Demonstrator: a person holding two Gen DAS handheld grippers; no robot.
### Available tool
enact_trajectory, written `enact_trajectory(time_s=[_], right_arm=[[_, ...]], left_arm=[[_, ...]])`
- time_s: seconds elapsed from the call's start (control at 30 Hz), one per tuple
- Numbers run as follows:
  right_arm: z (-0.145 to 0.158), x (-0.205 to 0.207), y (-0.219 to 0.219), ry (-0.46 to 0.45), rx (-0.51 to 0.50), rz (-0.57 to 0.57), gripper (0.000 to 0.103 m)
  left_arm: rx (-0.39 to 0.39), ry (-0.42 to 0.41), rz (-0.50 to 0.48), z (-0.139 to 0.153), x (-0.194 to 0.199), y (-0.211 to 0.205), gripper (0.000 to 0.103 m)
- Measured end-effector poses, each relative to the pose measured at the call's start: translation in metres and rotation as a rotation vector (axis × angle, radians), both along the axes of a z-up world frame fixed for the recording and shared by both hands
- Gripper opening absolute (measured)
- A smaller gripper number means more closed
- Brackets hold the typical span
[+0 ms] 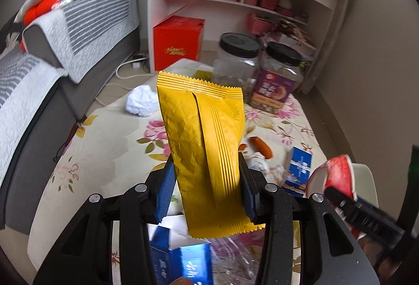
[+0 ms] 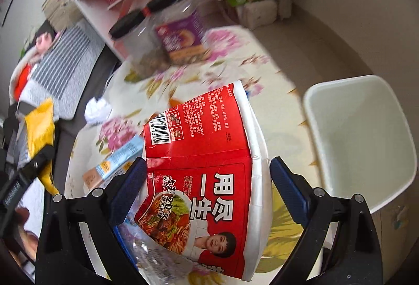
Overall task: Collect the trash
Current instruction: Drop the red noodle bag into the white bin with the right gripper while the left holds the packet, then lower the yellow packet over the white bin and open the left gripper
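Note:
My left gripper is shut on a yellow snack wrapper and holds it upright above the floral table. The wrapper also shows at the left of the right wrist view. My right gripper is shut on a red and white instant-noodle cup, squeezed flat between the blue pads; the cup shows at the right of the left wrist view. A white bin stands off the table's right edge, just right of the cup.
On the table lie a crumpled white tissue, a sausage, a blue carton, another blue box and clear plastic wrap. Two black-lidded jars stand at the far end. A grey sofa is left, a shelf behind.

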State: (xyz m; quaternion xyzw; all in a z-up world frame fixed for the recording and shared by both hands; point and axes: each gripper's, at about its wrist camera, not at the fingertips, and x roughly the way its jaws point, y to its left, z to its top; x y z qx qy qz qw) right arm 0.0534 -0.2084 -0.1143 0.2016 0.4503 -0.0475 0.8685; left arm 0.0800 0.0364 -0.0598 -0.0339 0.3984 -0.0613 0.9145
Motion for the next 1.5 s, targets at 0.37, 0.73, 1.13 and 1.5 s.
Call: enact_trajectory(time_s=[0.37, 0.73, 1.13, 1.5], right_arm=[[0.026, -0.035, -0.076, -0.070, -0.112, -0.226, 0.091], [0.027, -0.053, -0.144, 0.003, -0.270, -0.407, 0.095], [0.048, -0.090, -0.200, -0.039, -0.245, -0.594, 0.096], [0.059, -0.112, -0.227, -0.080, -0.211, -0.686, 0.096]], left_arm=[[0.020, -0.028, -0.111, 0.001, -0.019, -0.059, 0.044], [-0.007, 0.004, -0.267, -0.008, -0.036, -0.142, 0.044], [-0.066, 0.080, -0.397, -0.023, -0.044, -0.241, 0.044], [-0.141, 0.196, -0.493, -0.042, -0.036, -0.307, 0.066]])
